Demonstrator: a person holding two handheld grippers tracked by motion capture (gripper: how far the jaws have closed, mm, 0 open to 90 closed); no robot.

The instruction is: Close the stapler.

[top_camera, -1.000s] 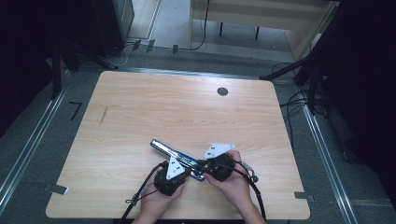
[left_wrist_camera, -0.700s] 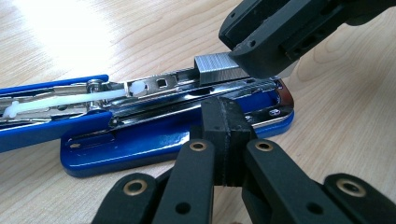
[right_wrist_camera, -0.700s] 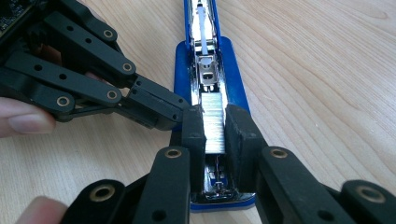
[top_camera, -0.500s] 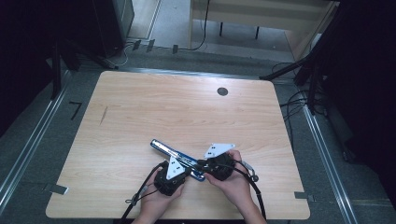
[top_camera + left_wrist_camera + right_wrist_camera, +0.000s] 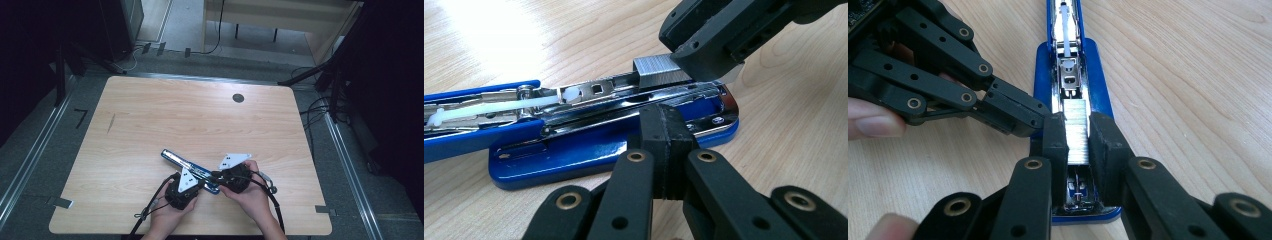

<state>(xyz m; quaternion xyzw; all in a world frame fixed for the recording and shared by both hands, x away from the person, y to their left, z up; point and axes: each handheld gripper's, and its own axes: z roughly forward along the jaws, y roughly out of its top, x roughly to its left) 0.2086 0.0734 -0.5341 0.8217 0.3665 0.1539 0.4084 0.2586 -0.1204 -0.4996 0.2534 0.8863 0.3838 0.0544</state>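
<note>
Right tongs (image 5: 1078,137) clamp staples (image 5: 1077,131) over stapler (image 5: 1042,70).

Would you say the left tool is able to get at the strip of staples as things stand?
Probably not directly: the right tool is clamped on the strip of staples from both sides, over the open blue stapler. The left tool is shut, pressing on the stapler's edge just beside it.

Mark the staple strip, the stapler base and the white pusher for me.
staple strip (image 5: 1076,131): right gripper view, top face between the tongs' pads.
stapler base (image 5: 574,160): left gripper view, blue upper surface.
white pusher (image 5: 489,109): left gripper view, middle of the rod.
</note>
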